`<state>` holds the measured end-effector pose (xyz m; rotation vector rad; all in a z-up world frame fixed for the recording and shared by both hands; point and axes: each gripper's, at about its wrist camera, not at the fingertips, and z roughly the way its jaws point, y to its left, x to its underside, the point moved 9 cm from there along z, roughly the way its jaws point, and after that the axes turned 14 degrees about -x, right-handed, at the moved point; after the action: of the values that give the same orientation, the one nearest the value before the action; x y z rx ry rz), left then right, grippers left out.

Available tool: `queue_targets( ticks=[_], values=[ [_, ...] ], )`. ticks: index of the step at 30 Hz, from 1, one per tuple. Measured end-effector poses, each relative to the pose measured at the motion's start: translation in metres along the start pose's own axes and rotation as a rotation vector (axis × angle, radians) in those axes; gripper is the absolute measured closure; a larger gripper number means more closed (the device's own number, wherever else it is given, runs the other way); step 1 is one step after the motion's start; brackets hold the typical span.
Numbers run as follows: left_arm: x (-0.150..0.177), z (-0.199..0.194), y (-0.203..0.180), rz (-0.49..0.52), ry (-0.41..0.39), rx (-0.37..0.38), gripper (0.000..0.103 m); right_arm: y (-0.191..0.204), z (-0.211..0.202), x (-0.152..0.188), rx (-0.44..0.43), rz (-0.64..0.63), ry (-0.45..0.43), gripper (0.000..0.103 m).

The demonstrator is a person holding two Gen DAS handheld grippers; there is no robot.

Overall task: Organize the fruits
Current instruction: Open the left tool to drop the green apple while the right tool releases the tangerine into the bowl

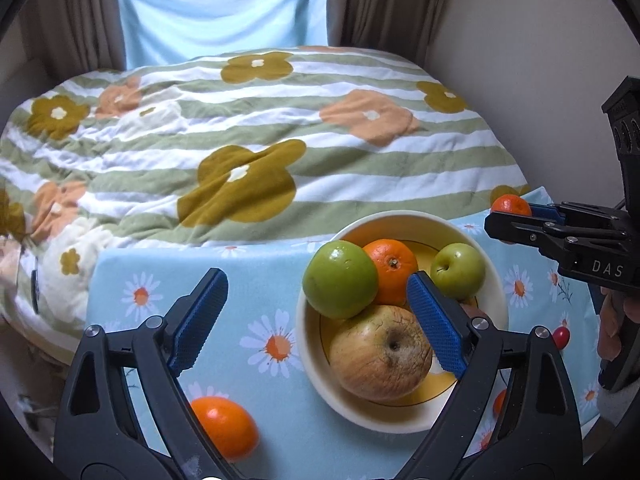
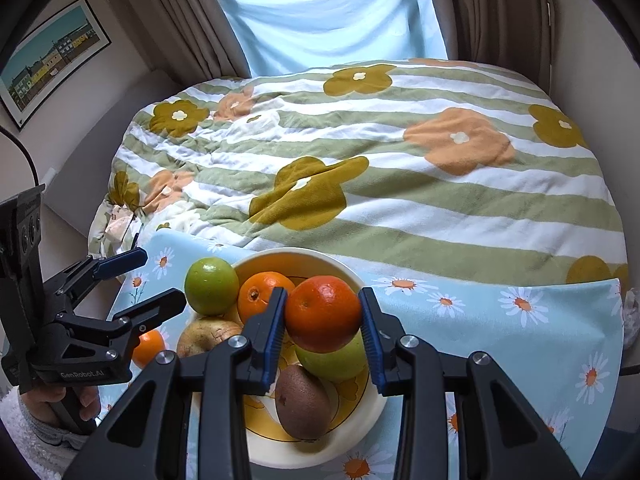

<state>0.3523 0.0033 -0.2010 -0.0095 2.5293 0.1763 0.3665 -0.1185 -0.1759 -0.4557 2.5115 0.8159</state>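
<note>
At lower centre of the right wrist view, my right tongs (image 2: 322,316) are clamped on a reddish orange (image 2: 322,314), pads pressed to both its sides, held above the cream bowl (image 2: 362,276). Beneath it in the bowl: a kiwi (image 2: 303,402), a small green apple (image 2: 334,360) partly hidden under the held fruit, a second orange (image 2: 258,294), a big green apple (image 2: 211,286) leaning on the left rim, and a wrinkled yellow-brown apple (image 2: 204,336).

In the left wrist view, my left tongs (image 1: 318,312) stand wide apart, nothing between the pads; the right finger (image 1: 434,322) overlaps the bowl's fruit in frame, the left one hangs over the daisy-print cloth (image 1: 256,276) covering the bench. A loose orange (image 1: 226,426) lies on that cloth at lower left, outside the bowl. A floral striped duvet (image 1: 256,152) fills the upper frame.
</note>
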Motion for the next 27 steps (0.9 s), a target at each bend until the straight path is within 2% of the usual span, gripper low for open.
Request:
queue_targets(
  ticks=[2,12,18,27],
  values=[
    [0.004,-0.004,0.006,-0.012,0.003,-0.018,0.000,0.004,0.002,-0.001,-0.005,-0.024,0.008,0.070],
    [0.022,-0.021,0.025,-0.057,0.011,-0.068,0.000,0.014,0.028,-0.005,-0.036,-0.123,0.078,0.070],
    [0.031,-0.024,0.030,-0.088,0.020,-0.072,0.000,0.006,0.051,-0.004,-0.038,-0.161,0.118,0.070],
    [0.040,-0.023,0.032,-0.110,0.039,-0.070,0.000,-0.005,0.061,0.000,-0.039,-0.166,0.141,0.068]
  ],
)
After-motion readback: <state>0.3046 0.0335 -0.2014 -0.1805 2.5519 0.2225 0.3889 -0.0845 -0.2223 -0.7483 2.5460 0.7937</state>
